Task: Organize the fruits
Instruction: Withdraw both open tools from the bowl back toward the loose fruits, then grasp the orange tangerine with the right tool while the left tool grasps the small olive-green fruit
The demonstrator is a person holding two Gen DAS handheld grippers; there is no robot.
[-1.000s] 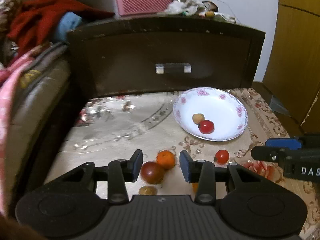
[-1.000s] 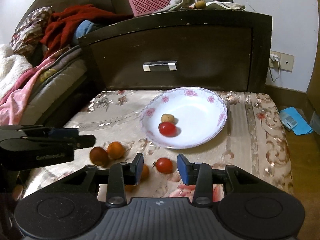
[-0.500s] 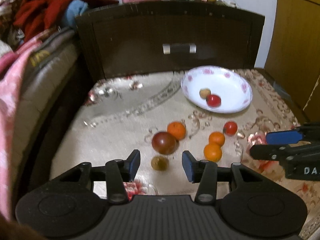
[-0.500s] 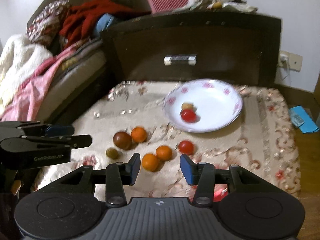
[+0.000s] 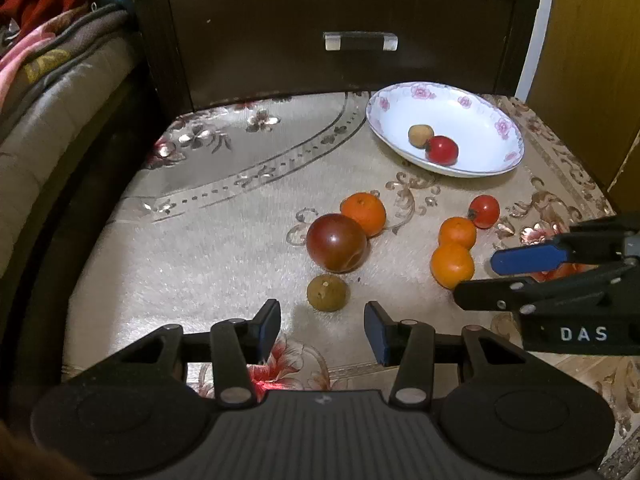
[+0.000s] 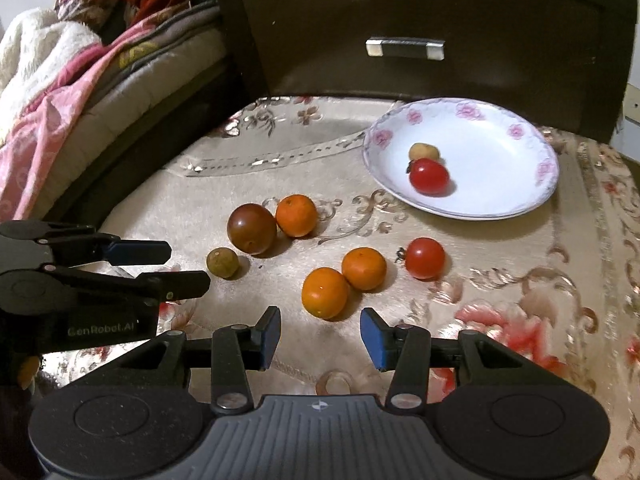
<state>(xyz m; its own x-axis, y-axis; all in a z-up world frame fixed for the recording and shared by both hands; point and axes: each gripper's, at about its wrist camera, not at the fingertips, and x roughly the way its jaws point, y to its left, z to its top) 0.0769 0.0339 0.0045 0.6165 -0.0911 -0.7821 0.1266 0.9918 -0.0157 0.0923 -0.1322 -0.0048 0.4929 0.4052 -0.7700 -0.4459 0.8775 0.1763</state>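
Observation:
A white flowered plate [image 5: 500, 122] [image 6: 520, 128] at the back right holds a red tomato [image 5: 441, 150] [image 6: 429, 176] and a small tan fruit [image 5: 420, 135] [image 6: 423, 151]. On the cloth lie a dark red tomato [image 5: 337, 242] [image 6: 251, 228], three oranges [image 5: 363, 214] [image 5: 457, 233] [image 5: 452, 265], a small red tomato [image 5: 484, 211] [image 6: 424, 258] and a small brown-green fruit [image 5: 327, 293] [image 6: 222, 263]. My left gripper [image 5: 322, 326] is open and empty, just short of the brown-green fruit. My right gripper [image 6: 319, 330] is open and empty, just short of the nearest orange [image 6: 325, 292].
A dark wooden drawer front [image 5: 340, 36] with a metal handle [image 5: 360, 41] stands behind the patterned cloth [image 5: 200, 240]. Bedding [image 6: 60, 92] is piled on the left. A wooden door [image 5: 592, 60] is at the right.
Both grippers have pulled back and risen, so more fruit shows on the cloth. The fruits have not moved. Both grippers stay open.

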